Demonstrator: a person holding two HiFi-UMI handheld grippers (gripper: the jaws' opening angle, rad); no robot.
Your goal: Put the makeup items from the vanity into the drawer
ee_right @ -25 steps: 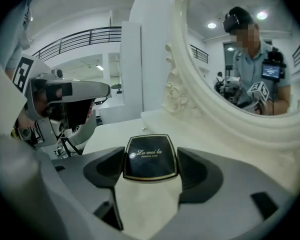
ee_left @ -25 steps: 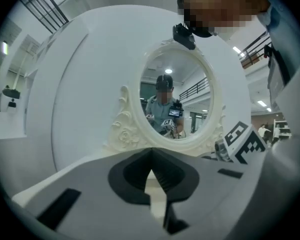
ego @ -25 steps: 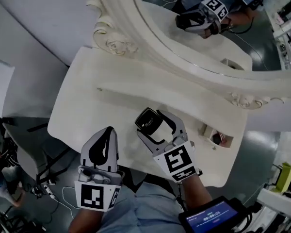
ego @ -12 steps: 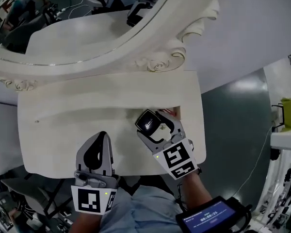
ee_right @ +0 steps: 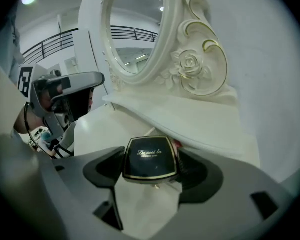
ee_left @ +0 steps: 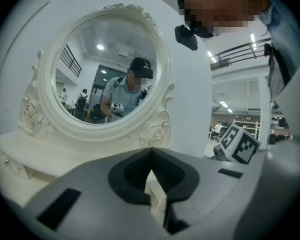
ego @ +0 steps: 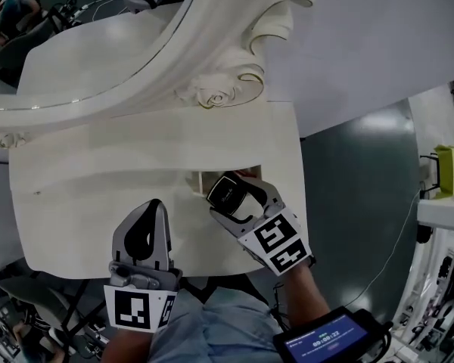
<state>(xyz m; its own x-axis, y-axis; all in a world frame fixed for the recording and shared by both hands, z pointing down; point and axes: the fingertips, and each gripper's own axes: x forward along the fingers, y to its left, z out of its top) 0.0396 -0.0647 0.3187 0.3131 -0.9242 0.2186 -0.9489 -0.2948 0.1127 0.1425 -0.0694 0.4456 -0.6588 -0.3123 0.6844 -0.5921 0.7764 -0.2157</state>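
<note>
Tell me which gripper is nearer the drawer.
Right. The right gripper, shut on the compact, is right beside the drawer. The left gripper, shut and empty, is off to the drawer's left, nearer the person.

Before mirror (ego: 83, 51), compact (ego: 228, 192) above vanity (ego: 91, 203)

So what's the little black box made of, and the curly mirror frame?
The black box: probably hard plastic, glossy, with a thin gold-coloured edge line; its lid has a sheen. The mirror frame: smooth cream-white paint over carved roses and scrolls; wood or moulded resin, I can't tell.
</note>
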